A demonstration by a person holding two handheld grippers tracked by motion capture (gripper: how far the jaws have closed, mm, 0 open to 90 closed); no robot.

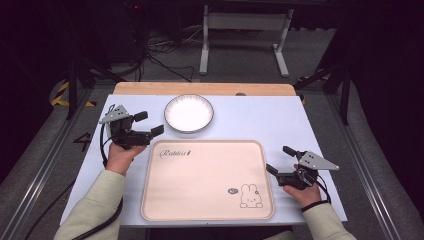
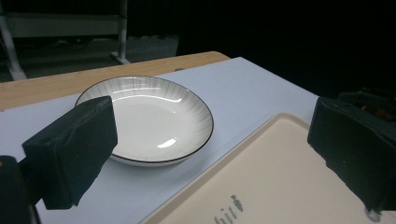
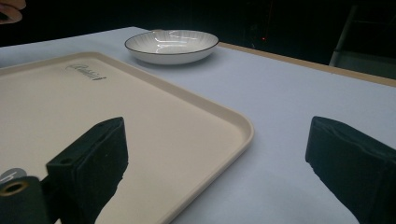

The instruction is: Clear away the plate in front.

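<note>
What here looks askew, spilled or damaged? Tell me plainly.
Nothing stands out. The round white plate with a dark rim sits flat and empty beyond the beige rectangular tray with a rabbit drawing, which lies square and bare on the pale blue table. The left gripper and right gripper are open.

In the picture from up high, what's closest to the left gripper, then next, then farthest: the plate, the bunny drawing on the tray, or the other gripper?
From the left gripper:
1. The white plate, just past its jaws, toward the table's far edge.
2. The bunny drawing, at the tray's near right corner.
3. The right gripper, beyond the tray's right edge.
</note>
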